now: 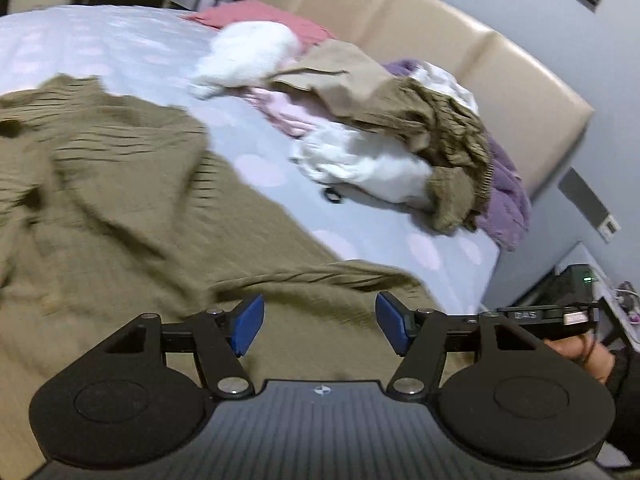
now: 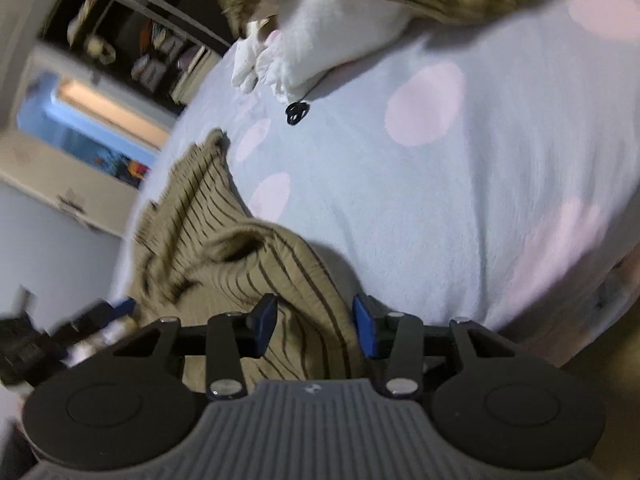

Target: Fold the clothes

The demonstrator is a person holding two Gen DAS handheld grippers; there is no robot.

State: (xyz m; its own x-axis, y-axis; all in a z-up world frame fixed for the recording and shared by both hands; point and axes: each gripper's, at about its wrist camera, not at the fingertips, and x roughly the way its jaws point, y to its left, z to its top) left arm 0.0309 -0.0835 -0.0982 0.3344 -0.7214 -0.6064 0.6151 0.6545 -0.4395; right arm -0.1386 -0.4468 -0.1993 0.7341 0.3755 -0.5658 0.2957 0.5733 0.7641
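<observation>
An olive-brown ribbed knit garment (image 1: 120,200) lies crumpled over the near left part of the bed. My left gripper (image 1: 320,322) hovers just above its near edge, open, with nothing pinched between its blue pads. In the right wrist view the same striped garment (image 2: 224,248) runs up from the bottom left. My right gripper (image 2: 314,324) is open, and a fold of the garment lies in the gap between its fingers. Both views are motion-blurred.
A pile of clothes (image 1: 400,128) in white, pink, tan, olive and purple sits by the beige headboard (image 1: 460,36). A black hair tie (image 2: 297,113) lies on the dotted bedsheet (image 2: 460,200). A hand (image 1: 592,354) shows at the right edge, near a bedside table (image 1: 580,276).
</observation>
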